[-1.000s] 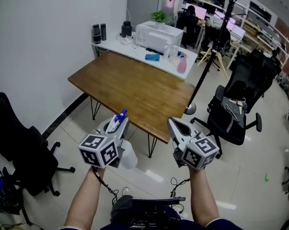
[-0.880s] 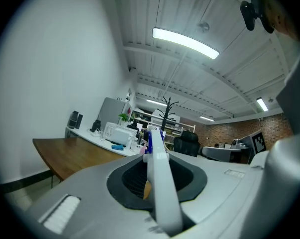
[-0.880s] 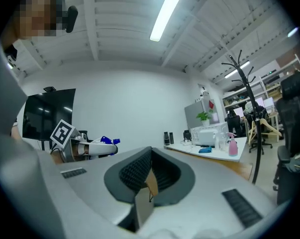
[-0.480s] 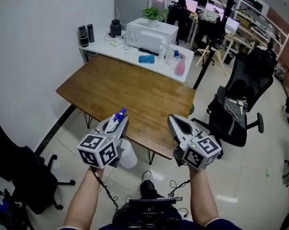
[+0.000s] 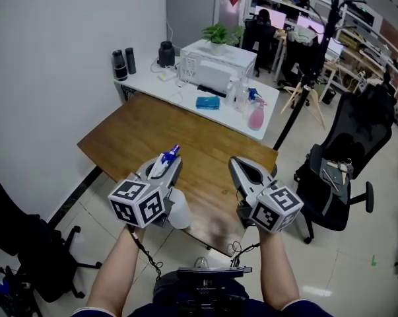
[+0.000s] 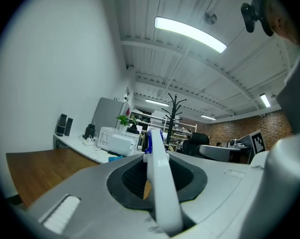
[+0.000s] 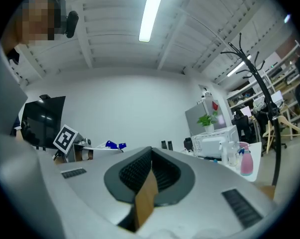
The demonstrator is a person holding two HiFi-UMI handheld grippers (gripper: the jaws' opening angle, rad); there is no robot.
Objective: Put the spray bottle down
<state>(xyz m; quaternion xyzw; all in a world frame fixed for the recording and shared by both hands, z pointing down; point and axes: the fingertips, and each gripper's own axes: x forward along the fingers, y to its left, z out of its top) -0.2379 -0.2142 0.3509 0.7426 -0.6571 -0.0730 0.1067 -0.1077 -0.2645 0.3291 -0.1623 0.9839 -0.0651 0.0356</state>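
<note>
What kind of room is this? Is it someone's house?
Most likely an office or lab, not a house. There is a rolling office chair, desks with monitors at the back, and shelves of gear beside them.

Both level: left gripper (image 5: 167, 167), jaws tight on spray bottle (image 5: 179, 211); right gripper (image 5: 241, 170), jaws together, empty.

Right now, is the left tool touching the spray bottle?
Touching. The left gripper view shows the spray bottle clamped by its white neck between the jaws of the left tool; in the head view its body hangs under that tool.
</note>
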